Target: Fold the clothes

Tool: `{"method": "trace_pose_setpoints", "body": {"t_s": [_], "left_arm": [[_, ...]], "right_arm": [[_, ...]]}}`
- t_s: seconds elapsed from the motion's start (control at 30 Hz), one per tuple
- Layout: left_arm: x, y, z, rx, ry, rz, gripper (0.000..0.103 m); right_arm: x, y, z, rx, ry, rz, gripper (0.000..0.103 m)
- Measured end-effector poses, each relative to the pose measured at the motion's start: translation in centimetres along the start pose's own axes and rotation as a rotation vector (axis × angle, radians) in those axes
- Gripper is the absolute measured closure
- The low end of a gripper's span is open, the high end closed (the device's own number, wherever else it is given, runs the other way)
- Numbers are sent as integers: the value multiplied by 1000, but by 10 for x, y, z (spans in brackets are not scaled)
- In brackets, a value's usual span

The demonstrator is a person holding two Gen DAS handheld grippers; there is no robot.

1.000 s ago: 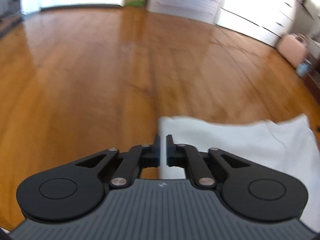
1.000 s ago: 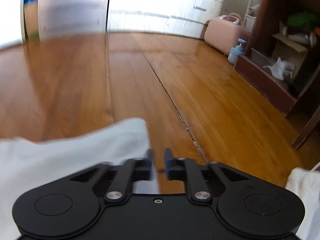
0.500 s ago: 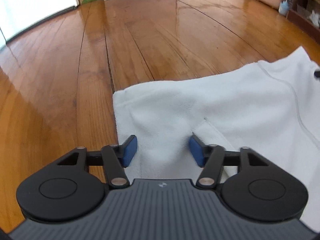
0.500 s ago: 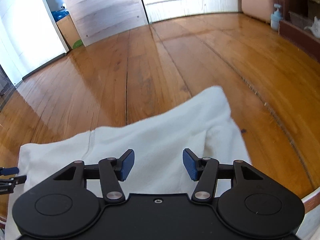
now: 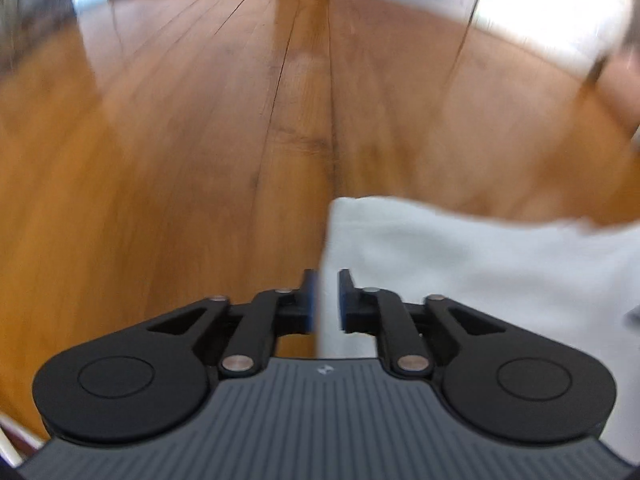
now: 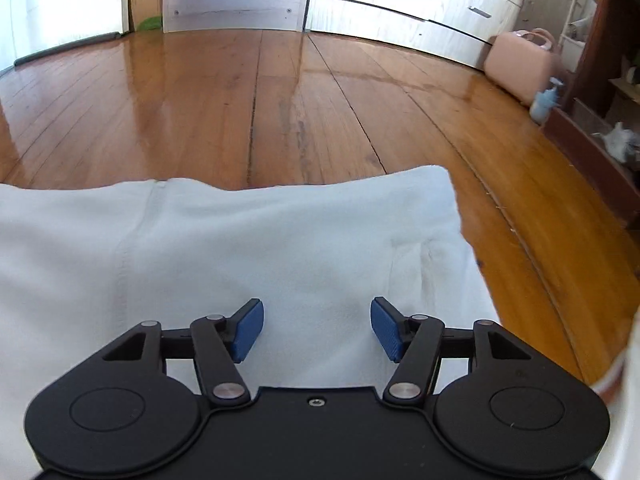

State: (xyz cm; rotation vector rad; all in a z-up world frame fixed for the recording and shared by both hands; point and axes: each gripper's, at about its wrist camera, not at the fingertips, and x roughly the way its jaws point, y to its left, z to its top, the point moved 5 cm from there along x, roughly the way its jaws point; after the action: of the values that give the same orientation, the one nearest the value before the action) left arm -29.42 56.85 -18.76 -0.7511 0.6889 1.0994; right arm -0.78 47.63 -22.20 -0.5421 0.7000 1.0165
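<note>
Cloth [image 6: 256, 240] flat on the wood floor [image 6: 280, 92], both tongs over it, nothing gripped.

Floor is glossy, so I judge a one-sided tug would slide the whole cloth rather than crease it. Right gripper [image 6: 317, 329], jaws wide and just been opening, hovers above the cloth near its right edge; closing there may pinch only the top layer. Left gripper [image 5: 324, 300], jaws narrow and just reopened, straddles the left edge, pads apparently not pressing; blur hides contact, and the edge could slip out.
</note>
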Motion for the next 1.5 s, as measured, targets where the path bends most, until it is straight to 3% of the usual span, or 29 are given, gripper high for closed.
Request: {"method": "trace_pose_setpoints", "body": {"t_s": [0.07,0.17,0.27,0.5,0.67,0.8,0.93,1.07,1.27,1.4,1.5], "left_arm": [[-35,14,-10,-38,-20,32,58],[-85,34,-30,-67,-23,88,56],[-125,54,-47,-84,-5,44,55],[-195,107,-106,-208,-29,150,43],[-212,152,-161,-424,-14,259,40],[-217,182,-180,-471,-46,333,40],[-221,227,-177,-588,-74,294,40],[-216,263,-175,-678,-79,280,40],[-197,291,-187,-732,-53,253,40],[-181,300,-194,-784,-17,267,39],[-171,308,-198,-901,-47,157,38]], "right_arm": [[-31,7,-3,24,-42,91,37],[-84,21,-17,38,-111,208,31],[-127,40,-46,17,-140,266,12],[-196,81,-100,-191,-64,419,11],[-230,106,-138,-94,-27,625,12],[-250,141,-166,-46,15,748,15],[-273,185,-186,-208,3,779,19],[-283,209,-201,-289,33,795,23],[-278,225,-218,-418,24,712,36],[-271,234,-223,-430,59,731,41],[-267,243,-228,-429,91,756,41]]}}
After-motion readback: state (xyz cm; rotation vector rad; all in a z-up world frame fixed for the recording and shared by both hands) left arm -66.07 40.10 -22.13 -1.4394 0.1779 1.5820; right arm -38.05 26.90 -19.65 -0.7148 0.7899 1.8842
